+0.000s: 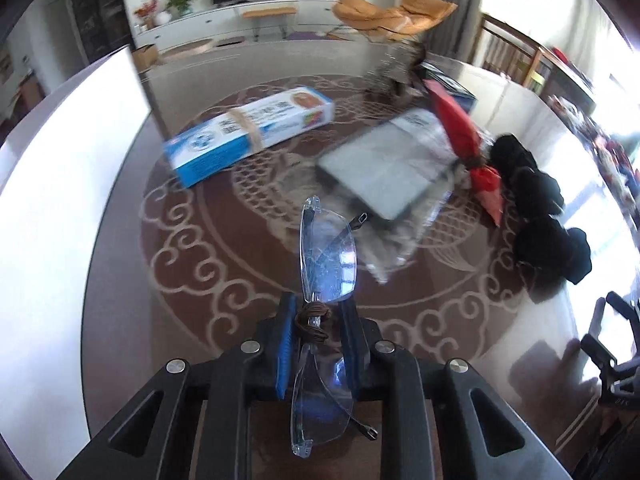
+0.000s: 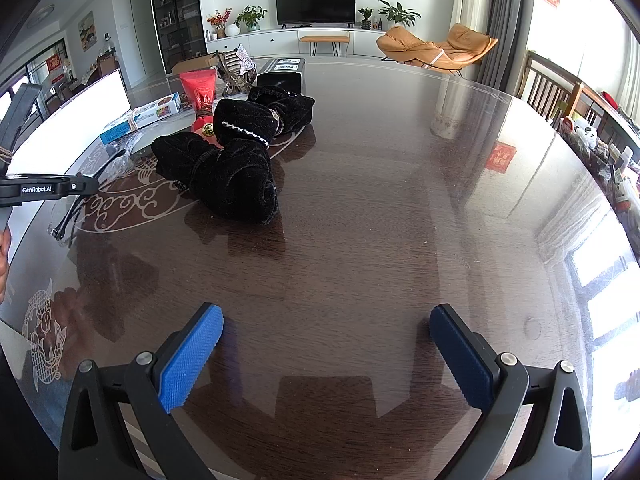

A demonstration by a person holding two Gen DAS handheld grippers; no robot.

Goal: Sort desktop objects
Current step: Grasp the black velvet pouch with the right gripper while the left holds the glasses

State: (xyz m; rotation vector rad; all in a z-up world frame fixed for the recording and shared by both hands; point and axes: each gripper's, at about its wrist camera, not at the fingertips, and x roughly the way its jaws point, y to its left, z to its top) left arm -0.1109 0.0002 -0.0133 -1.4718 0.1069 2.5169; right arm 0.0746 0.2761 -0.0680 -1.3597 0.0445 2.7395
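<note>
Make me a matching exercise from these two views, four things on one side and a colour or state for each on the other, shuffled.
Things:
1. glasses
2. long box
3. velvet pouches
4. right tongs

States:
A. black, lying on the table
B. open, holding nothing
C. clamped in the left tongs
D. blue and white, with a band around it

Pairs: 1-C, 2-D, 3-A, 4-B
</note>
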